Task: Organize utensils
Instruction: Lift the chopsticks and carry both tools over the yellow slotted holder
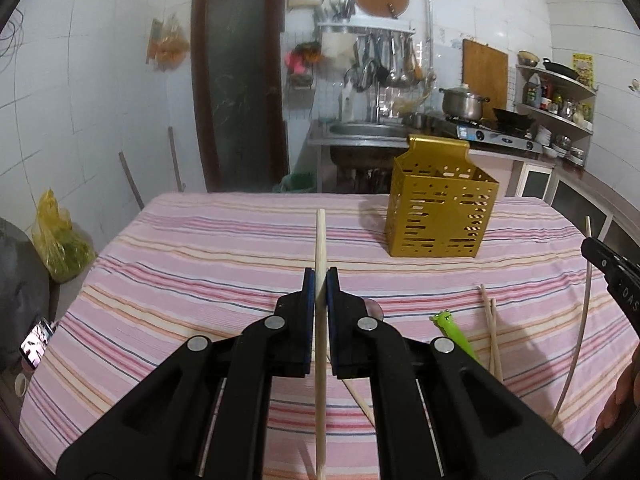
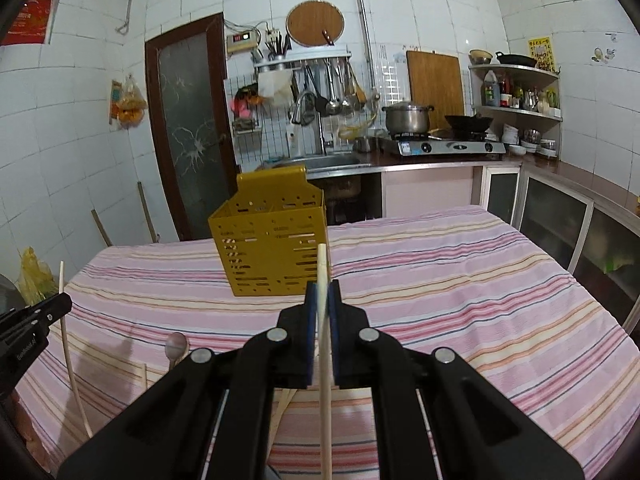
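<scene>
Each pair of tongs is pinching one chopstick above the striped surface.

The left tongs (image 1: 320, 280) are pressing their blue pads on a pale wooden chopstick (image 1: 320, 240) that is pointing forward, to the left of the golden utensil holder (image 1: 438, 216). The right tongs (image 2: 323, 292) are gripping a second chopstick (image 2: 322, 268), and its tip is showing in front of the holder's lower right corner, in the right wrist view. The holder is standing upright on the far part of the surface (image 1: 200, 248). Nearer than the holder, more chopsticks (image 1: 491, 320) and a green utensil with a frog head (image 1: 452, 330) are lying on the cloth, and a wooden spoon (image 2: 177, 348) is lying near them. I cannot tell if anything is inside the holder.
</scene>
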`<state>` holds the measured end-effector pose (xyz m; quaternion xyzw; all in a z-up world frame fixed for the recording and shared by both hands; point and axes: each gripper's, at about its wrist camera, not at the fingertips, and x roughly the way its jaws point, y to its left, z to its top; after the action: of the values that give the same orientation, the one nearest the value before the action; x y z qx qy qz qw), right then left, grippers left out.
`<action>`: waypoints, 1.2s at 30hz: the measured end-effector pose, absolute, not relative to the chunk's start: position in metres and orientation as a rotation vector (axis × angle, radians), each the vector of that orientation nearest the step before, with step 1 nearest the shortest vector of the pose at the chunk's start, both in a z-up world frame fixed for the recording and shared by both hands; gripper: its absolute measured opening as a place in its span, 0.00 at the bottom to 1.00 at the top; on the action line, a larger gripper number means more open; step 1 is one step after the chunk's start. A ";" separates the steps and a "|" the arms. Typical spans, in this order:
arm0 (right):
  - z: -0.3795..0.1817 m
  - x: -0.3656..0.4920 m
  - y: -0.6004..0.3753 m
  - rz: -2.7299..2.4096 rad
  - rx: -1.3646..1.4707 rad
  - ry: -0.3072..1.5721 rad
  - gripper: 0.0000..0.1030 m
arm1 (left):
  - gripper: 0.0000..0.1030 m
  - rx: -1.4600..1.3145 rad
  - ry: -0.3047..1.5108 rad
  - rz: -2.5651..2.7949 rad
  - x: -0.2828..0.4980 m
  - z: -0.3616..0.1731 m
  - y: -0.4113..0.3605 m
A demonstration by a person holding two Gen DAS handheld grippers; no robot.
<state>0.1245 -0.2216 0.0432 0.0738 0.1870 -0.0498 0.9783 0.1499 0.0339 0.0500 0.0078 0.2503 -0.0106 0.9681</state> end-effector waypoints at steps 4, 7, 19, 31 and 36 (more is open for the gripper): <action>0.048 0.113 -0.219 -0.102 0.141 0.347 0.06 | 0.04 -0.001 0.469 -0.037 0.136 0.055 0.042; 0.052 0.106 -0.218 -0.100 0.138 0.333 0.06 | 0.04 -0.011 0.455 -0.055 0.129 0.059 0.048; 0.059 0.090 -0.212 -0.098 0.118 0.290 0.06 | 0.04 -0.039 0.415 -0.063 0.119 0.062 0.060; 0.065 0.085 -0.217 -0.089 0.124 0.260 0.06 | 0.04 -0.044 0.376 -0.092 0.117 0.073 0.056; 0.073 0.086 -0.221 -0.074 0.125 0.244 0.06 | 0.04 -0.048 0.358 -0.107 0.117 0.081 0.051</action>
<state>0.0858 -0.2206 0.0728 0.0621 0.1214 -0.0369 0.9900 0.1175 0.0508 0.0811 -0.0237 0.1782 -0.0532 0.9823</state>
